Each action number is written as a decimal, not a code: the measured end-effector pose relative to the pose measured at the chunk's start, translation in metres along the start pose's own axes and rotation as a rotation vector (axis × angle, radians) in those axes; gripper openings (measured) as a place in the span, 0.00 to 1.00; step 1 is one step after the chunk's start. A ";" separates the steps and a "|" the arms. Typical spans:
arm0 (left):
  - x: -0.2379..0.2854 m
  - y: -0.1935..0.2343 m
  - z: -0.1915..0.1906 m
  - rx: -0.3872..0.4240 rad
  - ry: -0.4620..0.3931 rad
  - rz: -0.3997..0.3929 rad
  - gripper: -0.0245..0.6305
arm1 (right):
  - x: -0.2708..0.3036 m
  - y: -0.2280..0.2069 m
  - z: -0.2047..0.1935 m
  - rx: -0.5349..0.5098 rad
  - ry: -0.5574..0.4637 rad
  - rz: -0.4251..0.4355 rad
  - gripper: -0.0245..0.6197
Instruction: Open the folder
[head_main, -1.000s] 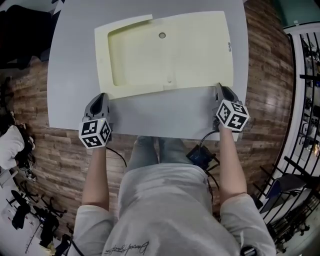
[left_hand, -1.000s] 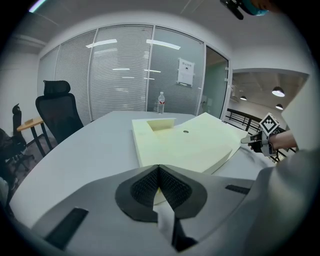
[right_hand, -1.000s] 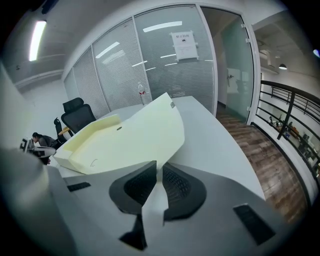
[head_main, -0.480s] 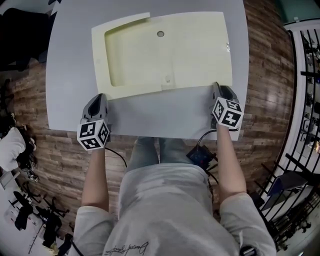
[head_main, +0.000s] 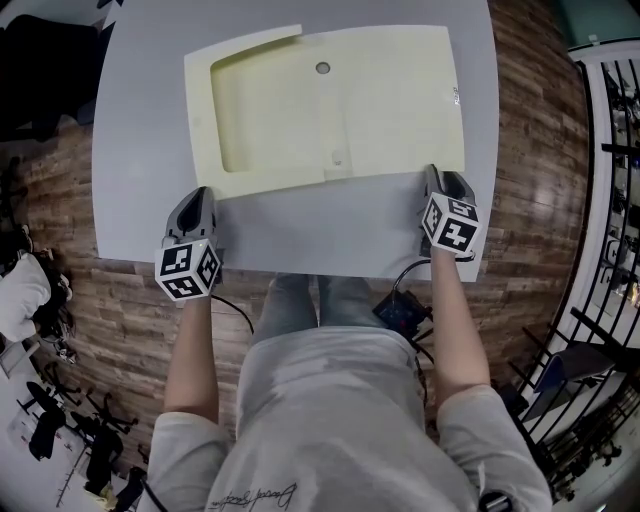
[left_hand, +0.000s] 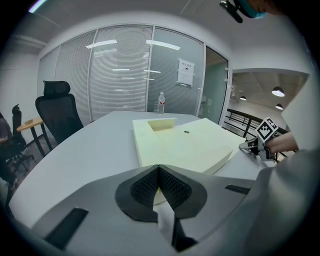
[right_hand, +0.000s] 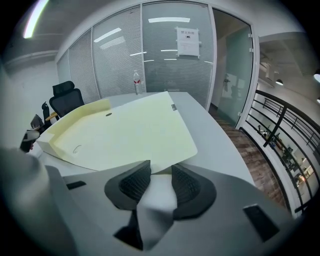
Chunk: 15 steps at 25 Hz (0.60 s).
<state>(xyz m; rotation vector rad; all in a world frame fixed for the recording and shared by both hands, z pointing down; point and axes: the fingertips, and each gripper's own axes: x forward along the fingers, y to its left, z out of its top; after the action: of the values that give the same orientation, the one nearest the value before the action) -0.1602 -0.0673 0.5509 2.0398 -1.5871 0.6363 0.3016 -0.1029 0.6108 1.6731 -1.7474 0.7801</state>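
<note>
1: Two jaw states to log. Left gripper (left_hand: 159, 170): jaws pressed together, no gap at the tips. Right gripper (right_hand: 161, 175): jaws a little apart, a pale edge showing in the gap.

2: Holding anything?

1: Left: cannot tell whether a ply is caught. The near-left corner of the pale-yellow flat folder (head_main: 330, 100), card or plastic, sits right at its tips. Right: straddles the near-right corner, not clamped by the look of it.

2: Folder position?

1: Lying shut and flat on the grey desk (head_main: 330, 235), tab notch at far left, near edge toward the person, one gripper at each near corner.

2: How to do the step well?

1: Judgement: catch the top cover only. Work one jaw under the cover's edge, close, and lift in an arc away from that edge. The hinge side is not discernible. The other gripper should pin the lower ply so the folder neither rides up nor skates on the smooth desk.

2: Change against half a second back?

1: Small. The right gripper's marker cube (head_main: 450, 222) has turned and crept inward. Left gripper and folder are unchanged.
</note>
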 end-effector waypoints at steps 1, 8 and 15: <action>0.000 0.000 0.000 -0.001 0.000 0.000 0.05 | 0.000 0.000 0.000 0.001 -0.001 -0.006 0.25; 0.000 0.001 0.000 -0.006 -0.002 0.003 0.05 | 0.000 -0.010 0.000 0.019 -0.012 -0.057 0.36; 0.001 -0.003 0.002 -0.006 -0.002 0.005 0.05 | -0.001 -0.025 0.002 0.031 -0.025 -0.088 0.50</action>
<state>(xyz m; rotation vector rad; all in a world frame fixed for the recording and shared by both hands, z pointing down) -0.1572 -0.0682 0.5496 2.0335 -1.5939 0.6299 0.3263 -0.1045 0.6092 1.7744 -1.6738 0.7529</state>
